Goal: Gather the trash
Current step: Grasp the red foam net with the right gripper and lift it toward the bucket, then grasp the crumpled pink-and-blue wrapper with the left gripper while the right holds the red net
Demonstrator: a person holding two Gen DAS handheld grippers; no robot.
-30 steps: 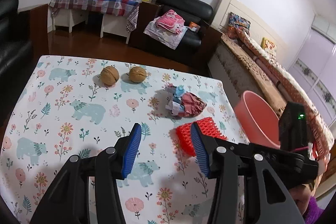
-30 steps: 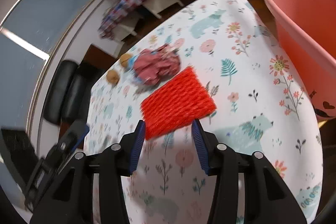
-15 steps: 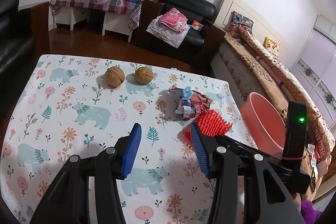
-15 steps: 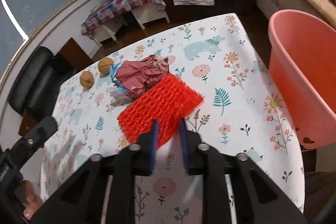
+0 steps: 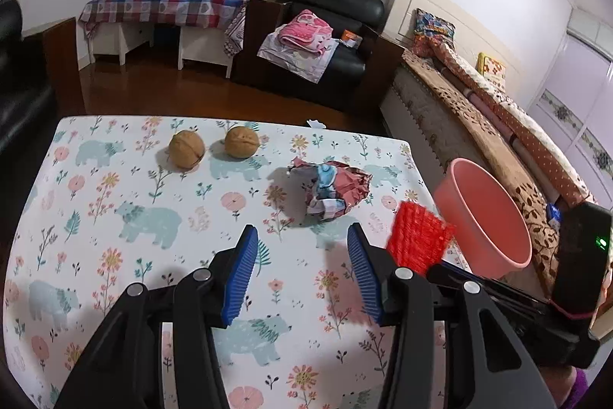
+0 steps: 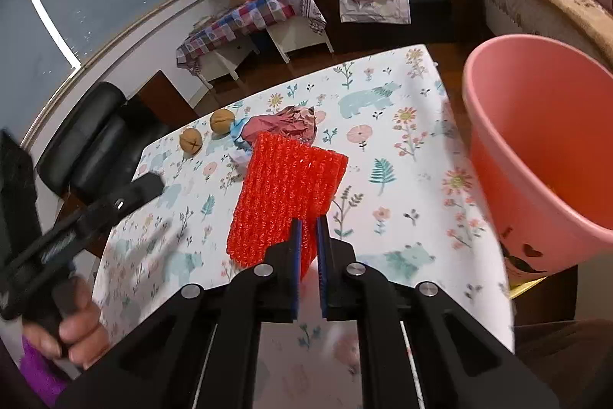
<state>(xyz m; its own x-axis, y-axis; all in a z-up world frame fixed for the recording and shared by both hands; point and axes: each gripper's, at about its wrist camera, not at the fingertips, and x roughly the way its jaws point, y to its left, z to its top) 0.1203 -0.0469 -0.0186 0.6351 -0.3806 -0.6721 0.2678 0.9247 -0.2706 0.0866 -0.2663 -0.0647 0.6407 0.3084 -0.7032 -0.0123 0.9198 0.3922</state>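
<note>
The red foam net [image 6: 285, 194] is pinched at its near edge by the right gripper [image 6: 307, 248], whose fingers have just closed, above the table [image 6: 417, 217]. Transfer step: carry toward two o'clock and release over the pink bin [image 6: 544, 140]. The left gripper [image 5: 302, 271] is spread, empty.

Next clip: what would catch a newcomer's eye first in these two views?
The bright red foam mesh sleeve, pinched at its near edge in the right claw whose jaws have just been closing, lifted above the floral bear-print tablecloth. Beside the table's right edge stands a large pink plastic bucket. Behind the sleeve lies a crumpled red-and-blue wrapper; the left claw is open and empty.
</note>
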